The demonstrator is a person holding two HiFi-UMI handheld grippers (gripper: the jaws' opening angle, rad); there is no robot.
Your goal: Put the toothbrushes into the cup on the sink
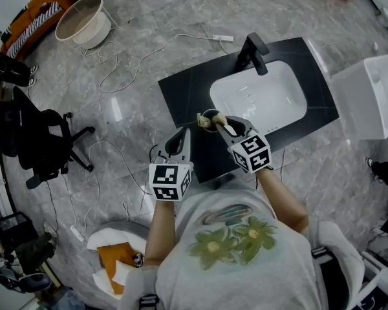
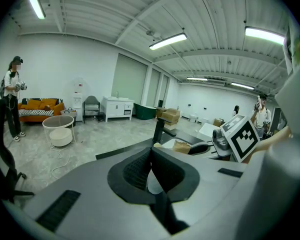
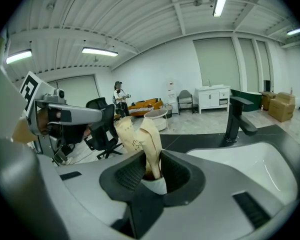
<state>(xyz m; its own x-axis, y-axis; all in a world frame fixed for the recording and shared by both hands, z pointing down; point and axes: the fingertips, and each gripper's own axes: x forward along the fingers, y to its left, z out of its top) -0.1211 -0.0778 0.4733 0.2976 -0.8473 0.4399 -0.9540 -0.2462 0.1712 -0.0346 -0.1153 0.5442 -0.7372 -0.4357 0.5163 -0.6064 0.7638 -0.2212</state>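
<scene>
Toothbrushes, in tan paper wrap, clamped in the right hand-held gripper, jaws part closed on them. They're over the cup at the black table's front edge, left of the sink. Left hand-held gripper fully closed, empty, near the cup.

The person wore a pale grey short-sleeved T-shirt with two green, yellow-centred flowers printed across it. The left gripper and right gripper had smooth grey shells and dark ribbed fingers. Each carried, at its end nearer the T-shirt, a white cube with black square markers.
</scene>
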